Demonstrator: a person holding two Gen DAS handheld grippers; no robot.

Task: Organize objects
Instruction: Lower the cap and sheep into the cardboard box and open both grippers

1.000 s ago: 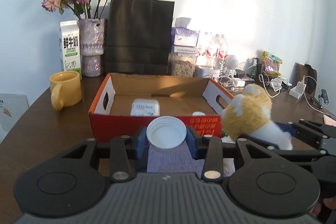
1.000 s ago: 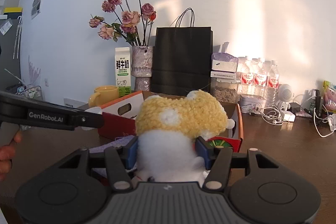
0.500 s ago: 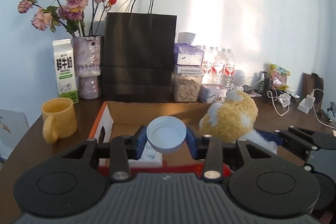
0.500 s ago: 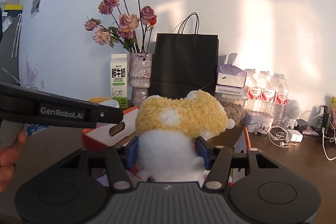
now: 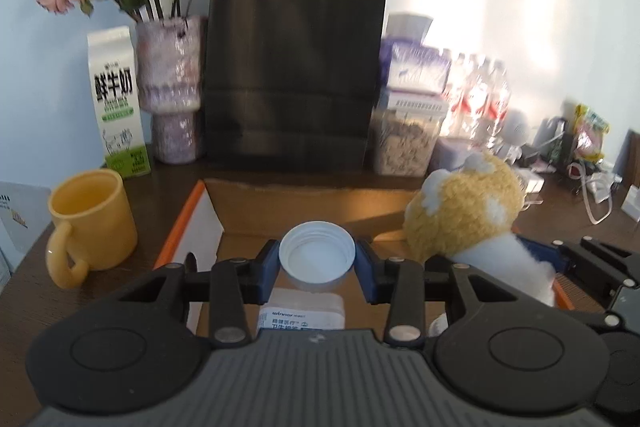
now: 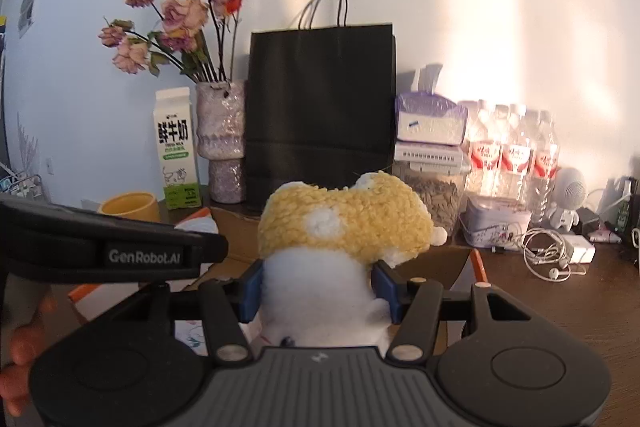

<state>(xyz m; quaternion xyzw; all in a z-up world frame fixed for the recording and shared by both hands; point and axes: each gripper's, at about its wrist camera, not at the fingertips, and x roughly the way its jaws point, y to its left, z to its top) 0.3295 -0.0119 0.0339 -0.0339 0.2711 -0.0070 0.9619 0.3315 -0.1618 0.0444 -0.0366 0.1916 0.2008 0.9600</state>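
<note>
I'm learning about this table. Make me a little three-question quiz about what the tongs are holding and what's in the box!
1. True or false: the left tongs are shut on a white cap.
2. What do the right tongs hold? A) yellow mug B) fluffy yellow and white plush toy C) milk carton
3. Fill in: a white packet lies inside the cardboard ____.

Key: 1 true. 2 B, the plush toy; the yellow mug and milk carton stand on the table. 3 box.
</note>
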